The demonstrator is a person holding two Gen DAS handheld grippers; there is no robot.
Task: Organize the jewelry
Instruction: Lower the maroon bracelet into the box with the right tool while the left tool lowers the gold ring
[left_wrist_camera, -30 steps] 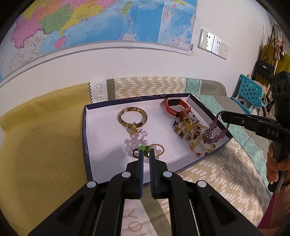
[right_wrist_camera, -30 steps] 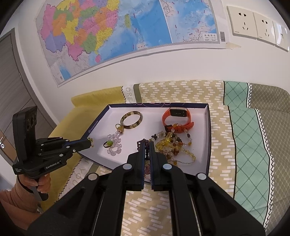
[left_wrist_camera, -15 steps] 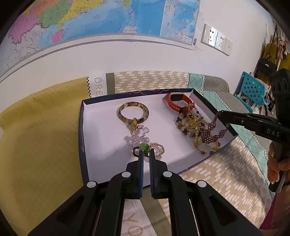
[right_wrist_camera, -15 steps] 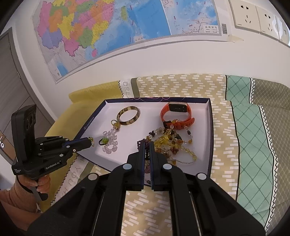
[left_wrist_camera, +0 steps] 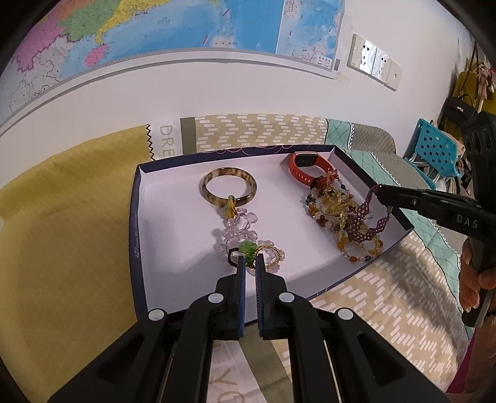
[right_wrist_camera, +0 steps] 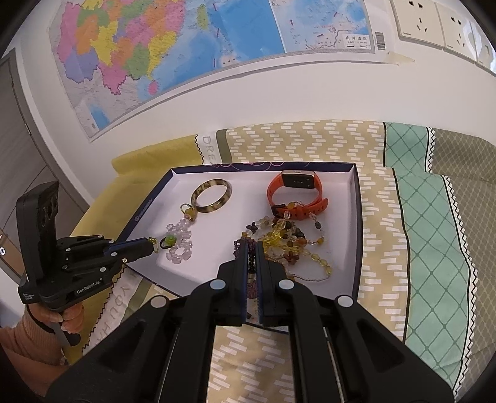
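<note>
A navy-rimmed box tray (left_wrist_camera: 133, 235) (right_wrist_camera: 356, 223) with a white floor lies on the bedspread. In it are a mottled bangle (left_wrist_camera: 230, 170) (right_wrist_camera: 214, 181), an orange watch (left_wrist_camera: 297, 173) (right_wrist_camera: 299, 179), a clear bead bracelet (left_wrist_camera: 235, 229) (right_wrist_camera: 179, 245) and a tangle of amber beads (left_wrist_camera: 328, 210) (right_wrist_camera: 285, 238). My left gripper (left_wrist_camera: 251, 259) (right_wrist_camera: 153, 246) is shut on a small green-bead and gold-chain bracelet (left_wrist_camera: 247, 247) (right_wrist_camera: 170, 239) at the tray's near left. My right gripper (right_wrist_camera: 251, 248) (left_wrist_camera: 379, 193) is shut on a purple woven bracelet (left_wrist_camera: 359, 229) (right_wrist_camera: 237, 245), lifting one end off the amber pile.
The tray rests on a patterned bedspread (right_wrist_camera: 418, 235) with a yellow blanket (left_wrist_camera: 62, 217) to its left. A wall with a map (right_wrist_camera: 186, 46) and sockets (right_wrist_camera: 434, 21) stands just behind. A teal chair (left_wrist_camera: 434, 148) is at the far right. A hand (right_wrist_camera: 68, 319) grips each tool.
</note>
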